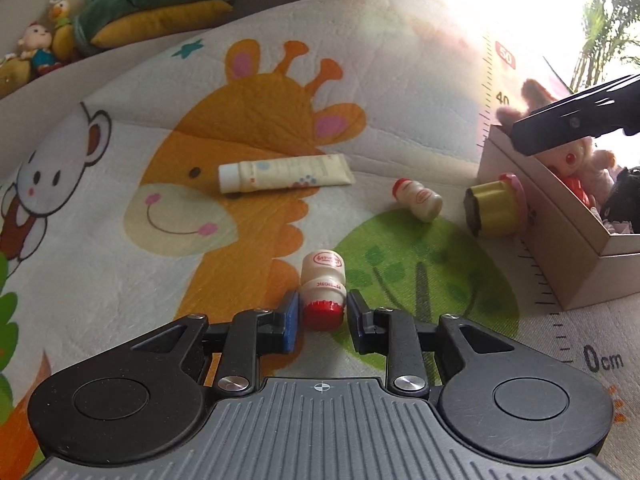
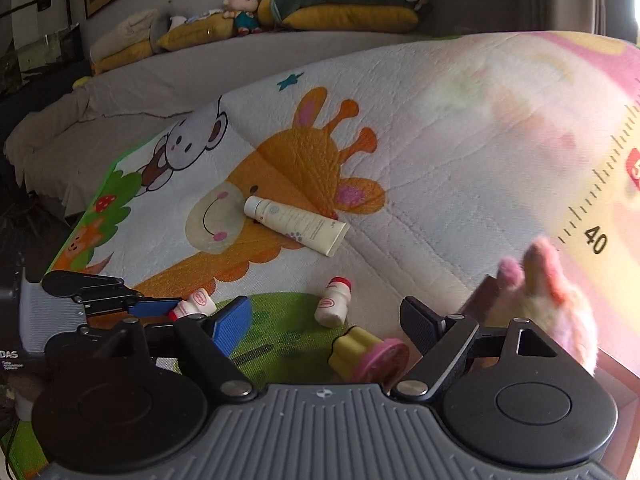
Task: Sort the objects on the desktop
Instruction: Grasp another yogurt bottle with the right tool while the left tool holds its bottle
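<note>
While the left gripper [image 1: 322,314] clamps the red cap end of a small yogurt bottle [image 1: 323,280], presumably to carry it to the cardboard box [image 1: 560,236], the right gripper [image 2: 326,320] hangs with jaws apart and empty. Left of the box lie a yellow toy [image 1: 494,210], a second bottle [image 1: 418,199] and, farther left, a cream tube [image 1: 284,173]. All rest on a cartoon giraffe play mat [image 1: 400,80]; plush toys [image 2: 248,8] line a ledge behind.
</note>
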A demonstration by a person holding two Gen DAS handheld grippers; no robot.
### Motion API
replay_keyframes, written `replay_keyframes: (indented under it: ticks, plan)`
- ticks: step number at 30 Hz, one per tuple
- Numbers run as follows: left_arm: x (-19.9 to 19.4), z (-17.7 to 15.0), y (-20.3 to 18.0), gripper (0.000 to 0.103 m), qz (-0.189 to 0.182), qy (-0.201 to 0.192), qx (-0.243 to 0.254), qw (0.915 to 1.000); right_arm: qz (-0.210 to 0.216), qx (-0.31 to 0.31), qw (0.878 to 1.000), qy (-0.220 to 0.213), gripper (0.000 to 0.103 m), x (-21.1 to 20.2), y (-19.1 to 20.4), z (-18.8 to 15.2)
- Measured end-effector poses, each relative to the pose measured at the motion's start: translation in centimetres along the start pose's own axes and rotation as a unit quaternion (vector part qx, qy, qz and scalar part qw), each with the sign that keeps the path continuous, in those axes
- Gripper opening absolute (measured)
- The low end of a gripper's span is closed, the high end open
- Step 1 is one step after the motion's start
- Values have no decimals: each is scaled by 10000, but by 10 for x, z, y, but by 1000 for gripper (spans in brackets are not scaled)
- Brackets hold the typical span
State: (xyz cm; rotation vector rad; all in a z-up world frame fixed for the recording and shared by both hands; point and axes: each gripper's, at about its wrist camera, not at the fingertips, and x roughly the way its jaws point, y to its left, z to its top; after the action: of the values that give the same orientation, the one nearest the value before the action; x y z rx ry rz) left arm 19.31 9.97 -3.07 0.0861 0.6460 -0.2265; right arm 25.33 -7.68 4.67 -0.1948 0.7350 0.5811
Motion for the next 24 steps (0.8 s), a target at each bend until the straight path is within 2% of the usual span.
replay_keyframes:
  ticks: [2,6,8,11,13,18,22,24]
  plan:
    - [-2,-4,4,29,-21,-21,-97,9999,-38,-162,9997,189,77,19,7,10]
    - [-4,-6,8,29,-113,-112,-199,9997,-130,-320,9978,566,74,53,19,22]
    - [-4,-6,9,29,-161,-122,-252,9995,-207,-406,9958,789,61,69,24,25]
    - [-4,-6,12,29,-196,-114,-323,9992,-485,-522,9924,1004,49,91,26,27]
    - [-4,-6,12,29,-192,-104,-335,9992,-599,-509,9902,1158,45,103,23,26]
    - [-5,-7,13,30,-224,-123,-361,9990,-443,-243,9878,1475,39,113,13,22]
    - [-5,-7,14,31,-246,-125,-384,9989,-284,-247,9857,1642,25,114,17,21]
    - [-5,-7,13,31,-239,-128,-374,9989,-189,-315,9854,1663,25,113,21,20]
